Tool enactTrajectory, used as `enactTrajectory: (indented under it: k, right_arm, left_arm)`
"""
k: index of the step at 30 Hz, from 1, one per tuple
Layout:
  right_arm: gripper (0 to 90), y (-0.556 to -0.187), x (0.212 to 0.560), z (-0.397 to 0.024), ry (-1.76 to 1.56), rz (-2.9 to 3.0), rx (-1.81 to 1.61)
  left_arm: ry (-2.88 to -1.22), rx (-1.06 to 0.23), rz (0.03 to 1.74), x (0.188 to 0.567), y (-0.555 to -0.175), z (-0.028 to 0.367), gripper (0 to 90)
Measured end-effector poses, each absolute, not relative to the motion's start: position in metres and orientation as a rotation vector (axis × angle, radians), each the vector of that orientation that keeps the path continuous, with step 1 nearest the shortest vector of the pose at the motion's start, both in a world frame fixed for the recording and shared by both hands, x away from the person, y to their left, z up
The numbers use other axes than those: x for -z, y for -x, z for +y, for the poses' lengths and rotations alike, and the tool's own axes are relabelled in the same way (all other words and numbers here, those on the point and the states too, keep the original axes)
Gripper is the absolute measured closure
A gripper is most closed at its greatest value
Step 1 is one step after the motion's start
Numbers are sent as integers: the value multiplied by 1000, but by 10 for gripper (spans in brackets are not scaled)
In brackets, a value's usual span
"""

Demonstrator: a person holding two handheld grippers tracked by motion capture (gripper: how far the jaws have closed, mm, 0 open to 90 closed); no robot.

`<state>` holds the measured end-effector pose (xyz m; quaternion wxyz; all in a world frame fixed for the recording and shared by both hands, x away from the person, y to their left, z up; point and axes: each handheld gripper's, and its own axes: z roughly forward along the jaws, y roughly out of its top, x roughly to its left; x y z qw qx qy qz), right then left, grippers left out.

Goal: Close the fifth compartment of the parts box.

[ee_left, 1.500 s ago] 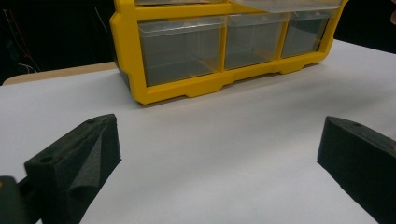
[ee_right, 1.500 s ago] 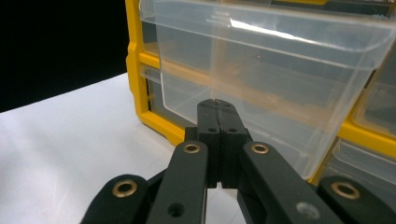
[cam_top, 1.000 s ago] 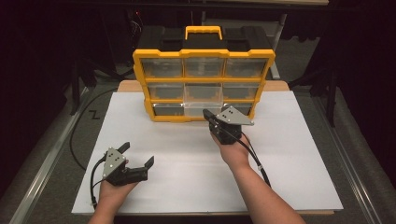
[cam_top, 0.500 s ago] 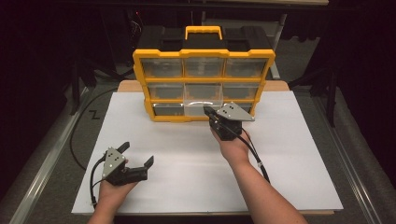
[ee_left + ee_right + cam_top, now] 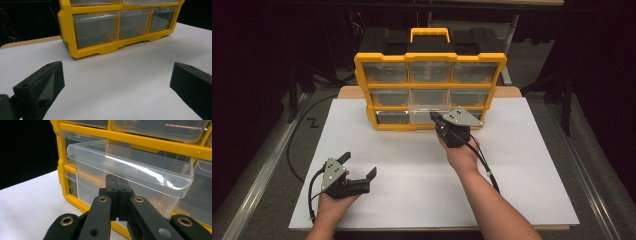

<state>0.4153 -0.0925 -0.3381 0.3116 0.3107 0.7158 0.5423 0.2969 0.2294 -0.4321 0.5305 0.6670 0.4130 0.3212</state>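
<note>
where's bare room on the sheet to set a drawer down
Right of the right gripper, out to the white sheet's edge. Also between the left gripper and the organizer. Crowded at the pulled-out drawer.

Glossy clear plastic drawer (image 5: pixel 130 173)

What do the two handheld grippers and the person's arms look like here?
Both the left gripper and the right gripper are black, each topped by a grey three-cornered plate and trailing a black cable. The right gripper view shows brass-coloured pivot bushings on the right one's linkage. The forearms are bare, with no sleeves in sight.
</note>
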Motion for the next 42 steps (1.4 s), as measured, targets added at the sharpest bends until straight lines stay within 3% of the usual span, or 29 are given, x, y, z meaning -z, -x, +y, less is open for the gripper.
enactTrajectory:
  k: [42]
  right_arm:
    - [900, -449, 337, -81, -853, 1858, -1371]
  left_arm:
    - [-1589, -759, 982, 432, -297, 229, 3]
